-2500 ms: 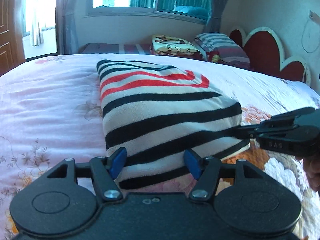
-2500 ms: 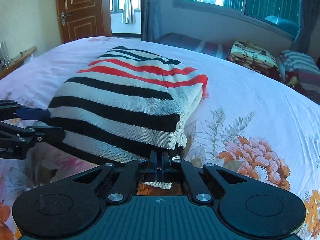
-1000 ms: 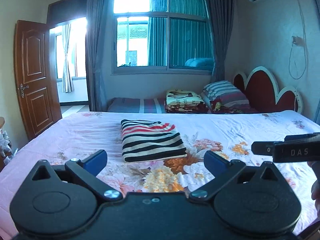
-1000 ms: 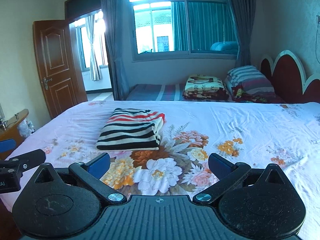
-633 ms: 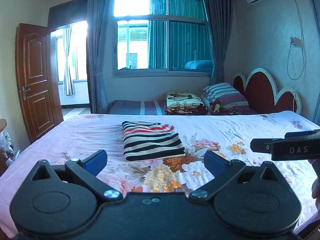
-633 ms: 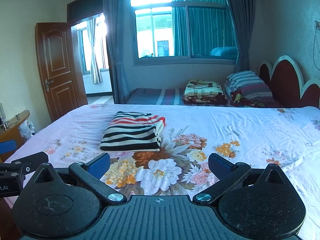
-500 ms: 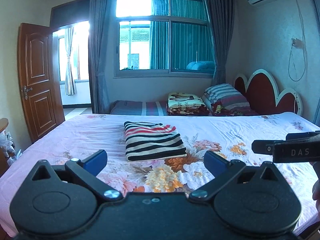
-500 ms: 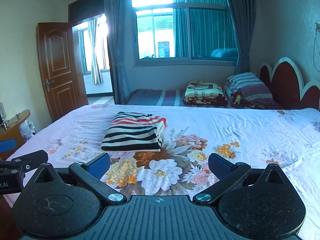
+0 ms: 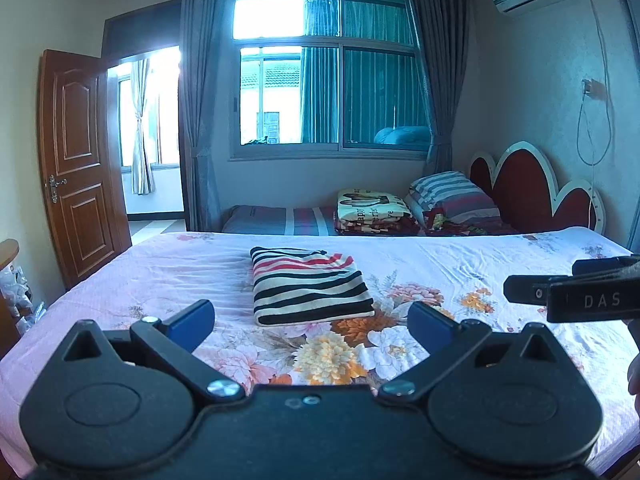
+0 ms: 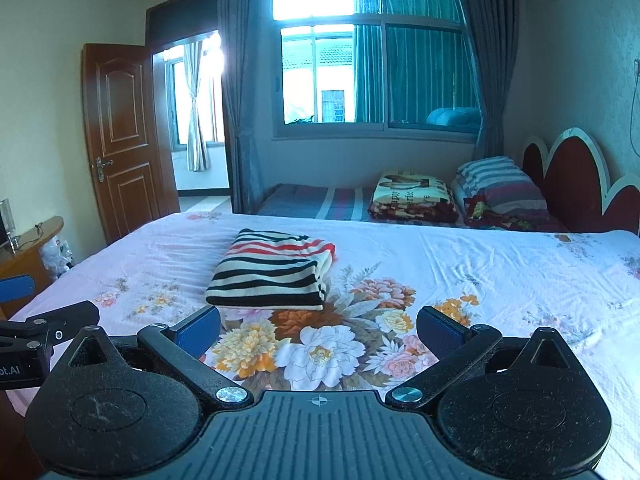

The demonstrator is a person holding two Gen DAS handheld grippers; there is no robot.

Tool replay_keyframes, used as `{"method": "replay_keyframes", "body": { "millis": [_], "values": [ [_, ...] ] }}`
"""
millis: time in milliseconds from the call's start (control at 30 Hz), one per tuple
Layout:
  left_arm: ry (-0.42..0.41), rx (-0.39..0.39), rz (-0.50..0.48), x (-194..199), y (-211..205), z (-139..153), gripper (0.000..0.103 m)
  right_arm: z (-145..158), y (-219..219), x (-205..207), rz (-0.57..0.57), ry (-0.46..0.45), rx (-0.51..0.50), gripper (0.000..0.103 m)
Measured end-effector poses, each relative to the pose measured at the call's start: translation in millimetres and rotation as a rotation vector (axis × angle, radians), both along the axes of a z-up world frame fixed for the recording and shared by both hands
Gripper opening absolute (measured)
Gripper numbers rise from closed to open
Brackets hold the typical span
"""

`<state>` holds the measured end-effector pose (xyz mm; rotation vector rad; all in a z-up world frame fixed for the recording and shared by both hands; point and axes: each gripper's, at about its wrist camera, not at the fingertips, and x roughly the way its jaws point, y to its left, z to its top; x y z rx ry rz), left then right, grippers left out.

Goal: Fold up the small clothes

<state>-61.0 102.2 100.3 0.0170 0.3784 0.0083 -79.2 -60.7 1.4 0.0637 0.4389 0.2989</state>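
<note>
A folded striped knit garment (image 9: 306, 285), cream with black and red stripes, lies flat on the floral bedsheet (image 9: 460, 268) near the bed's middle; it also shows in the right wrist view (image 10: 274, 274). My left gripper (image 9: 310, 322) is open and empty, held back from the garment near the bed's front edge. My right gripper (image 10: 318, 330) is open and empty, also well short of the garment. The right gripper's side shows at the right of the left wrist view (image 9: 576, 292).
Pillows and a folded blanket (image 9: 372, 212) lie at the far side by the red headboard (image 9: 520, 188). A brown door (image 10: 124, 140) stands open at the left, with a wooden side table (image 10: 28, 248) beside the bed. A window (image 9: 328, 96) faces me.
Both grippers let go of the garment, opened wide and pulled far back from it. In the last half second the views have barely shifted.
</note>
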Motion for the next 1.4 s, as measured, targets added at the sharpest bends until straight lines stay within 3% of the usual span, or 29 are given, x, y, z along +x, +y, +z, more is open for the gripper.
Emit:
{"method": "replay_keyframes", "body": {
  "millis": [1400],
  "values": [
    [0.004, 0.012, 0.009, 5.9, -3.8, 3.2, 0.102, -1.8, -3.7, 3.5, 0.006, 0.0, -0.013, 0.103]
  ]
}}
